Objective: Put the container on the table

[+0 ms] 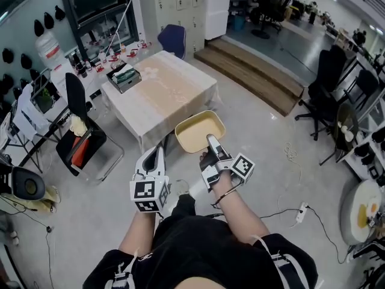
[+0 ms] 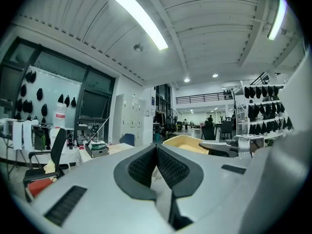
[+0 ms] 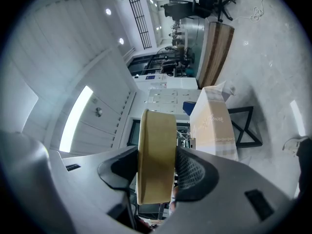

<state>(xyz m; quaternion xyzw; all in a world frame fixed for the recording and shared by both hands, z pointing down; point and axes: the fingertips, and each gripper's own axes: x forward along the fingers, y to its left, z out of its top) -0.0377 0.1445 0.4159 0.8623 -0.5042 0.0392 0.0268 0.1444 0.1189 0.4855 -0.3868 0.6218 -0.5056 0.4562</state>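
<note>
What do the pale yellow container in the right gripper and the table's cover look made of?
Pale yellow rounded-square container, clamped in the right gripper: probably moulded plastic, matte; even colour, thin smooth wall, no glare. Beige table cover: cloth; it hangs in soft folds at the corners.

Head camera looks steeply down; all views share the table (image 1: 159, 89).

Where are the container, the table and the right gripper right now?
container (image 1: 195, 131), head view, its pale inner floor.
table (image 1: 173, 92), head view, bare part of the clothed top.
right gripper (image 1: 210, 139), head view, midway between its fingertips, at the container's rim.
</note>
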